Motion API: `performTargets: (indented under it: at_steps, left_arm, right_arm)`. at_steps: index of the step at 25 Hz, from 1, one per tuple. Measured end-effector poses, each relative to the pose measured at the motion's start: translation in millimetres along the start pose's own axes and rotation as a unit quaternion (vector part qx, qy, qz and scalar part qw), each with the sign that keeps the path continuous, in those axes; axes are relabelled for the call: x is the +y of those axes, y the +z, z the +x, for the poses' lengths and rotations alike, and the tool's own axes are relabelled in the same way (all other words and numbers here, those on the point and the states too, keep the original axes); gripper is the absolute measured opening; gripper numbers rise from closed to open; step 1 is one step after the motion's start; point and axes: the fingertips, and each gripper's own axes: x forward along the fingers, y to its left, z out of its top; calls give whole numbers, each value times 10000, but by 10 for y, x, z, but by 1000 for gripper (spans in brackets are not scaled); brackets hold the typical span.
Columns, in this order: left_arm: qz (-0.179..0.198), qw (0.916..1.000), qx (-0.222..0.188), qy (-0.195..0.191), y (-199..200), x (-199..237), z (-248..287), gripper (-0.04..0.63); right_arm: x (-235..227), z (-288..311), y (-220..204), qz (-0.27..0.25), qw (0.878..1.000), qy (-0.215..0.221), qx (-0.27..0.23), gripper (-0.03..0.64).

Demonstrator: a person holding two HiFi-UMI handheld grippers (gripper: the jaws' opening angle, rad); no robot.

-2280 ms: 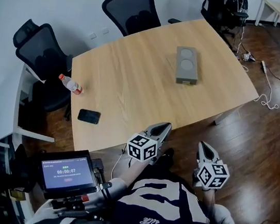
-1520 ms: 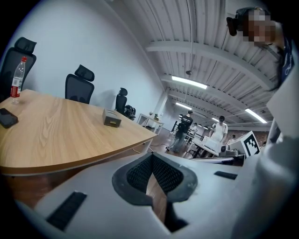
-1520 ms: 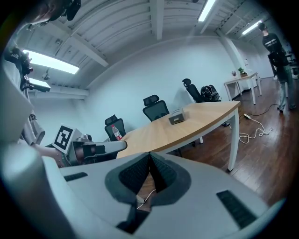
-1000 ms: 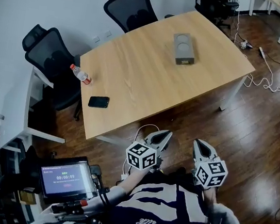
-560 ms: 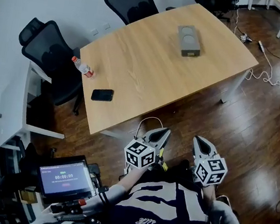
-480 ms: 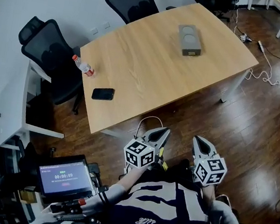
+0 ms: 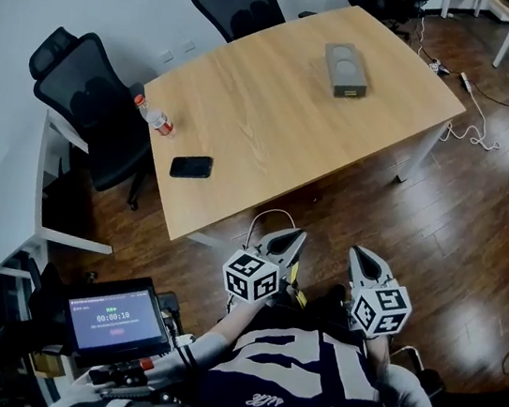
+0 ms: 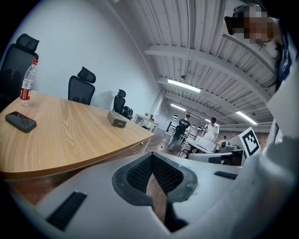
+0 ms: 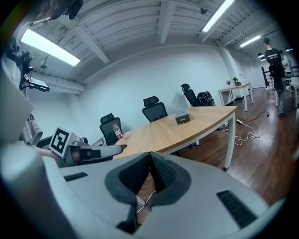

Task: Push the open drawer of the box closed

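my left gripper [image 7: 297, 236] and right gripper [image 7: 358, 256]: both pressed together, empty | box [image 7: 345, 67] far across table [image 7: 266, 128] | risk: box slides when I push

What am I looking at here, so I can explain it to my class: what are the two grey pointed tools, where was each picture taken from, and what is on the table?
There is no robot here. A person near a wooden table holds a two-jaw gripper in each hand. The picture from above comes from a camera on the person's head. It shows the left gripper and the right gripper, each carrying a cube of square markers. The other two pictures come from cameras riding on each gripper, looking along its jaws. Both pairs of jaws are shut, with nothing between them. On the table are a grey box, a black phone and an upright bottle. The box is too far off to judge its drawer.
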Motion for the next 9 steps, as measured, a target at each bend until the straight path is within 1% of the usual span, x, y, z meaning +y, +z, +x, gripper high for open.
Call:
performTargets:
  at_steps: [9]
  left_arm:
    - [97,9998,29,-159,-35,8,-142,2]
  right_arm:
    - [124,-84,-106,33,9998,-183,-88,-2]
